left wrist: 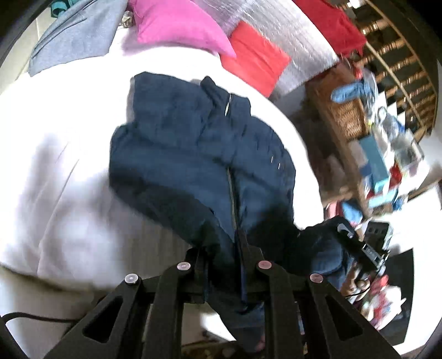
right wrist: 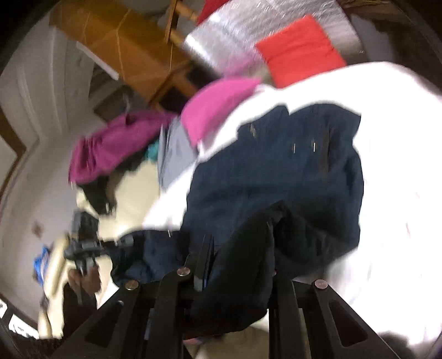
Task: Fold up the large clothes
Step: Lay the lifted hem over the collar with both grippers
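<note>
Navy jacket (left wrist: 199, 154) lifted off the white bed (left wrist: 55, 165)

Both hand-held grippers, left (left wrist: 221, 248) and right (right wrist: 237, 248), pinch its hem (blurred); a wicker basket (left wrist: 345, 116) probably holds clutter.

Your widest clear passage is the bare white bed (left wrist: 63, 171) left of the navy jacket (left wrist: 199, 154). Pink pillow (left wrist: 176, 24) and red pillow (left wrist: 254, 58) block the far edge.

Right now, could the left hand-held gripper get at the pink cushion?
Probably not yet: the left hand-held gripper is shut on the navy jacket, which also lies between it and the pink cushion.
</note>
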The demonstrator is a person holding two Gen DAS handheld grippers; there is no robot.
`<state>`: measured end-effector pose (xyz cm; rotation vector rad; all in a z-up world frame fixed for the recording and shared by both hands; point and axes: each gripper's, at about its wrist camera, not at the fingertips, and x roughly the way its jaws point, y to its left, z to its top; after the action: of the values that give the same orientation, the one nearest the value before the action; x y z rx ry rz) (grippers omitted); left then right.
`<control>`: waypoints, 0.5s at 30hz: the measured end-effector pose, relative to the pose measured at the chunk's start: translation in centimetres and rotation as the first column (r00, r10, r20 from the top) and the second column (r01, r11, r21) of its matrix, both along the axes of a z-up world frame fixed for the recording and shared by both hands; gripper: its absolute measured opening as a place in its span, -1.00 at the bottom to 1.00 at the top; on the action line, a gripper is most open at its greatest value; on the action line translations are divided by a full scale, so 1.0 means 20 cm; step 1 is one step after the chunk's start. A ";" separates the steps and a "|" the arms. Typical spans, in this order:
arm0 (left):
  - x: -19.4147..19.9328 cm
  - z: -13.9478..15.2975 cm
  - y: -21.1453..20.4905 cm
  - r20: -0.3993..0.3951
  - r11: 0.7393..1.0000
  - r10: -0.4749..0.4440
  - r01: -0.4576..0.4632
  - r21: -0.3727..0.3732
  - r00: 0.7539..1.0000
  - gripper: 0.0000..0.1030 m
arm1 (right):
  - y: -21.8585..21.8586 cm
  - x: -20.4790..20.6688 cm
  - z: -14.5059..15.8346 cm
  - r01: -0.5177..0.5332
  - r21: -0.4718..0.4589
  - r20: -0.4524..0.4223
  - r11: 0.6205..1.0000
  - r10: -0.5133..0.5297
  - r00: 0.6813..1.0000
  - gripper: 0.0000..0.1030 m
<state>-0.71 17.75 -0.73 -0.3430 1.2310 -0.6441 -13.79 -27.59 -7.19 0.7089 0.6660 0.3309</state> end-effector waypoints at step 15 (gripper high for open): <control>1.21 -0.27 -0.31 0.011 0.982 0.187 -0.187 -0.041 0.982 -0.67 | -0.45 1.20 -0.14 0.279 0.028 -0.072 0.960 -0.276 0.958 -0.62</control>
<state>23.39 11.51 -6.03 -0.4811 1.1573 -0.5088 10.19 -36.56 -10.07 0.8412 0.6153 0.0610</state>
